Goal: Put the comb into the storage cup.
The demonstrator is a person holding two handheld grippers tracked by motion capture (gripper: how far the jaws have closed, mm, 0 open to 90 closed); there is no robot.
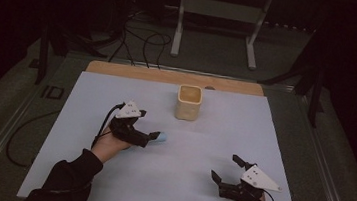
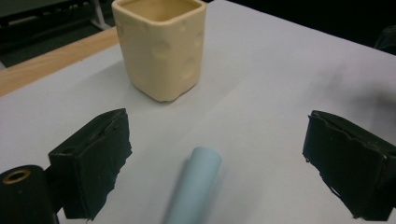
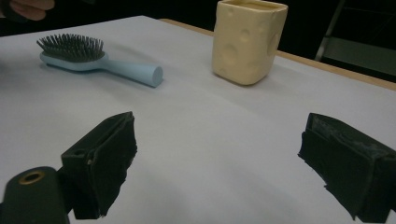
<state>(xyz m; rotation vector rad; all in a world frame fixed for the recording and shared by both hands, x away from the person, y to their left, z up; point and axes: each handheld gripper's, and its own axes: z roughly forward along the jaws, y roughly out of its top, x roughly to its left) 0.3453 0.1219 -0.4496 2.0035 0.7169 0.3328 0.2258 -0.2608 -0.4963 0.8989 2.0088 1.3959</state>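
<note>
left gripper (image 2: 215,158) straddling the pale blue hairbrush (image 3: 100,63) handle on the counter (image 1: 213,134), at 7 o'clock from the cream cup (image 1: 188,102); jaws apart, not gripping. right gripper (image 3: 215,163) idle, jaws wide. risks rolling the round handle if closed off-centre

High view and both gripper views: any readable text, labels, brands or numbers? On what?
"ID": large pale marks on the dark floor strip left of the table, high view; the reading is uncertain.
Cream cup: dimples, no print.
Light blue hairbrush: no brand or label on the handle or head.
Left gripper and right gripper: black jaws without marking; the grey plates carry small dots, no lettering.
</note>
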